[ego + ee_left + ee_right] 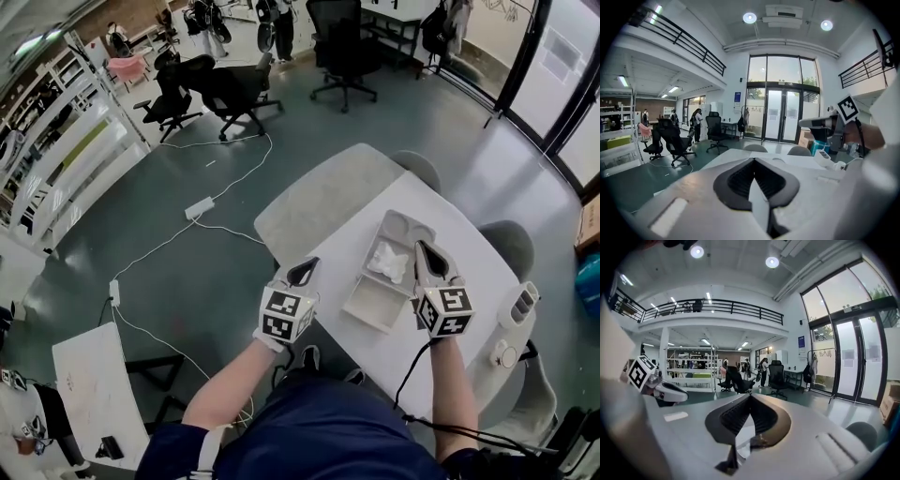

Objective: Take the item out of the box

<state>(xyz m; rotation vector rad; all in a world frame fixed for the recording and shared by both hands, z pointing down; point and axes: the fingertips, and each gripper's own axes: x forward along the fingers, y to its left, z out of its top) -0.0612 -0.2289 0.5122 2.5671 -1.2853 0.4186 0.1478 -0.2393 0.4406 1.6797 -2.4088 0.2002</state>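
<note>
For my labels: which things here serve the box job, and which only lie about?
Job: open white moulded box; crumpled white item inside it; left gripper; right gripper.
Lying about: white oblong device; small white round object; white power strip on floor.

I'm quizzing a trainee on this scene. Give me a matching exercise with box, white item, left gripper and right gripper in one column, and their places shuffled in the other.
Things:
1 box
2 white item
3 left gripper
4 right gripper

Places:
A at the box's right edge, jaws shut
B open on the table
C left of the box, by the table's edge, jaws shut
D lying inside the box

Pairs: 1-B, 2-D, 3-C, 4-A
</note>
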